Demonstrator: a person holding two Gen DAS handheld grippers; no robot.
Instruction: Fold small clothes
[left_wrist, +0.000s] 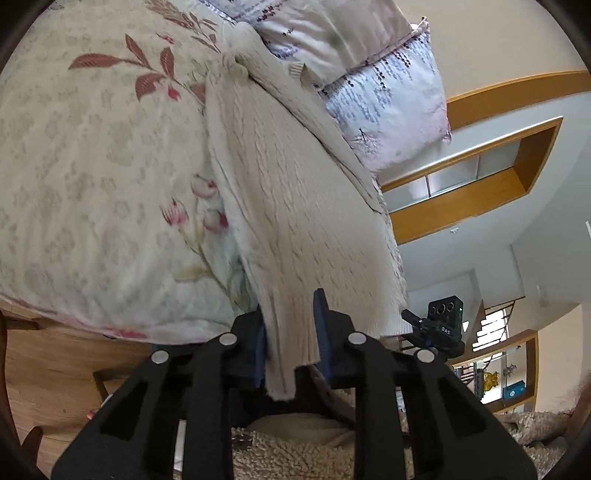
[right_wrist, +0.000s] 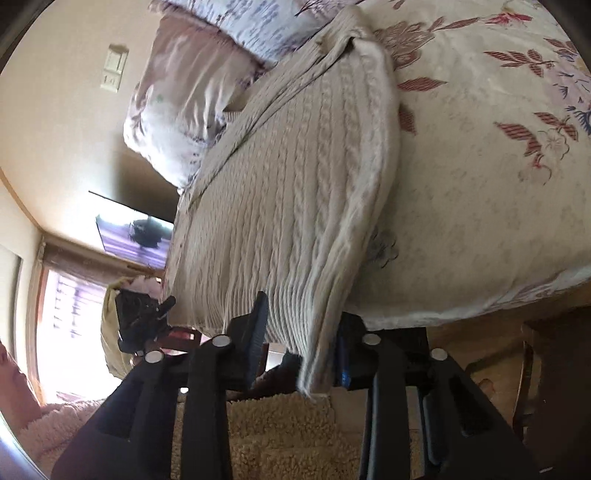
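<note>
A cream cable-knit sweater (left_wrist: 288, 192) lies on the bed, stretched from near the pillows to the bed's near edge. My left gripper (left_wrist: 291, 332) is shut on one bottom corner of the hem, which hangs between its fingers. My right gripper (right_wrist: 301, 332) holds the other bottom corner of the sweater (right_wrist: 295, 192), the ribbed hem draped between its fingers. Each gripper shows in the other's view, the right gripper (left_wrist: 439, 325) at the far hem corner, the left gripper (right_wrist: 144, 321) likewise.
The bed is covered by a cream floral bedspread (left_wrist: 92, 166). Pale patterned pillows (left_wrist: 388, 96) lie at the sweater's far end. A wooden floor (left_wrist: 55, 380) is below the bed edge. A fleecy beige garment (right_wrist: 277, 435) is under the grippers.
</note>
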